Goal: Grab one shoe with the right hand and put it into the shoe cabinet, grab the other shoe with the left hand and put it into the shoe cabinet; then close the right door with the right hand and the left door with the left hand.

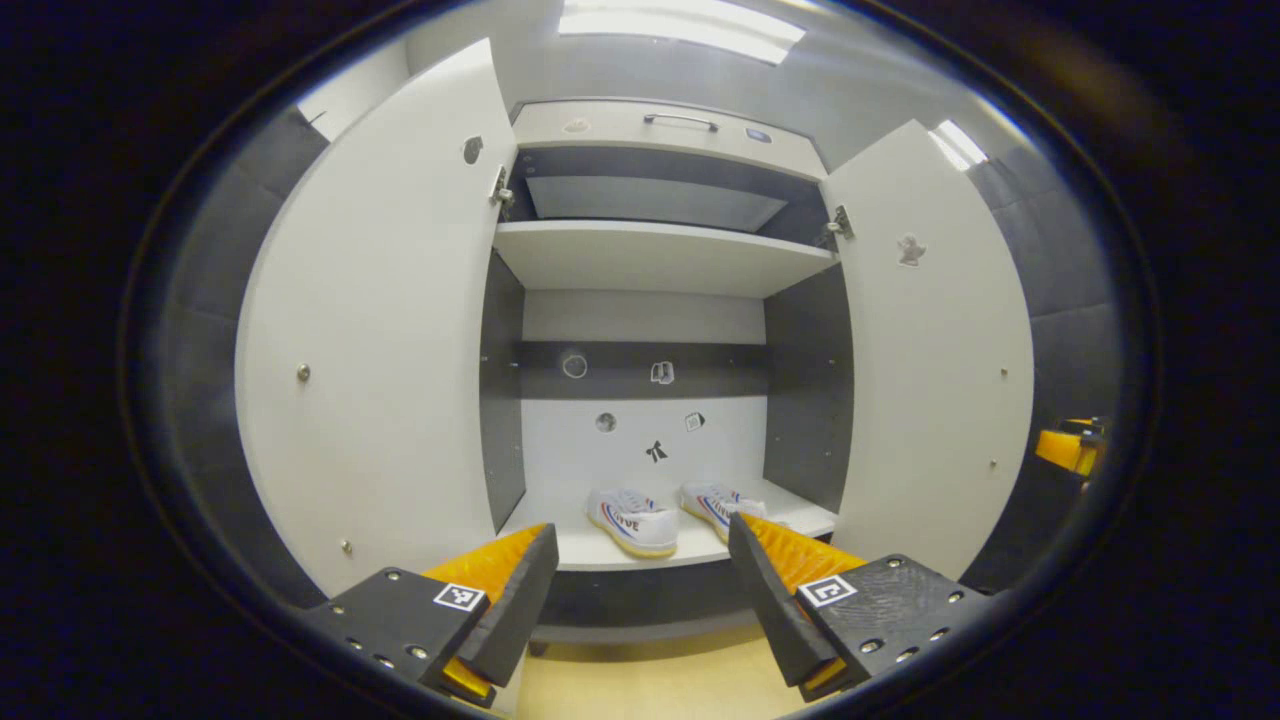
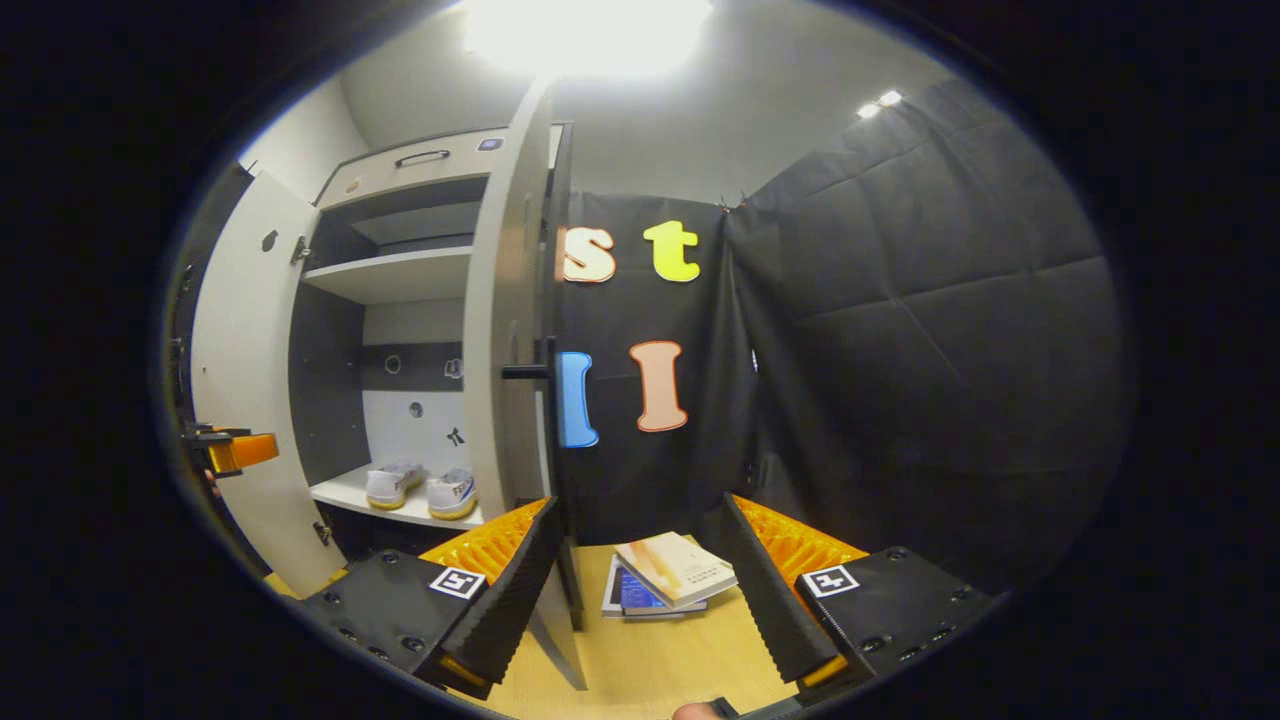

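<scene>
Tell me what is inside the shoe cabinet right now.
Two white shoes sit side by side on the bottom shelf. The upper shelf's top surface is hidden from below.

**Shoes sitting in open cabinet, both doors swung out**

Shoe cabinet [image 1: 655,260] standing straight ahead of left gripper [image 1: 640,590], both doors hanging open. Left door [image 1: 380,350] swinging out at left, right door [image 1: 935,350] at right. Two shoes sitting side by side on bottom shelf [image 1: 600,548]: left shoe [image 1: 632,521] just beside right shoe [image 1: 722,505], toes facing outward. Upper shelf [image 1: 660,255] lying above them, drawer [image 1: 665,125] sitting on top. Right gripper [image 2: 640,580] hovering right of the cabinet, right door's edge [image 2: 510,340] standing just before its left finger. Books [image 2: 665,578] lying stacked on floor [image 2: 640,660], ahead between its fingers, booth wall behind them.
</scene>
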